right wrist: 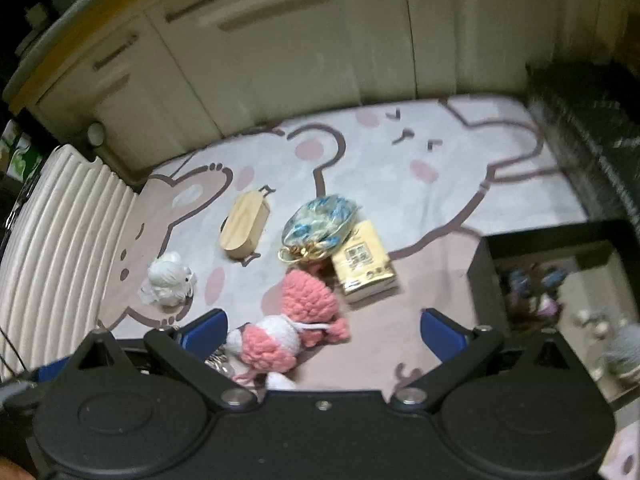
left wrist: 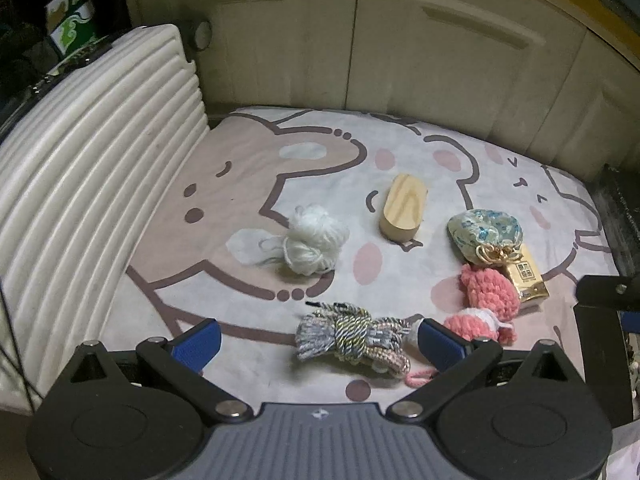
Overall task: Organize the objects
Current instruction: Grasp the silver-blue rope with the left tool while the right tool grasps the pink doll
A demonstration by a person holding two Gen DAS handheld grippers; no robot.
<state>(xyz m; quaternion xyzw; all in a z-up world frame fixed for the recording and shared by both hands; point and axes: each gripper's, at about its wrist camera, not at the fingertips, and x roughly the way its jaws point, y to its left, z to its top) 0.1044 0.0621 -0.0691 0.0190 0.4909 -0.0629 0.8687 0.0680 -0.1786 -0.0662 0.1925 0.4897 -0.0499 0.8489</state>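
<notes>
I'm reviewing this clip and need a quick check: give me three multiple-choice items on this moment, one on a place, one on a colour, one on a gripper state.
1. What lies between the left gripper's open fingers?
A. wooden box
B. multicolour cord bundle
C. white yarn

2. What colour is the yarn ball by the wooden box?
A. white
B. green
C. black

3. How is the right gripper?
A. shut on the pouch
B. shut, holding nothing
C. open

Answers: 1 B, the cord bundle sits between the blue pads. 2 A, it looks white. 3 C, the fingers stand wide apart, gripping nothing.
</notes>
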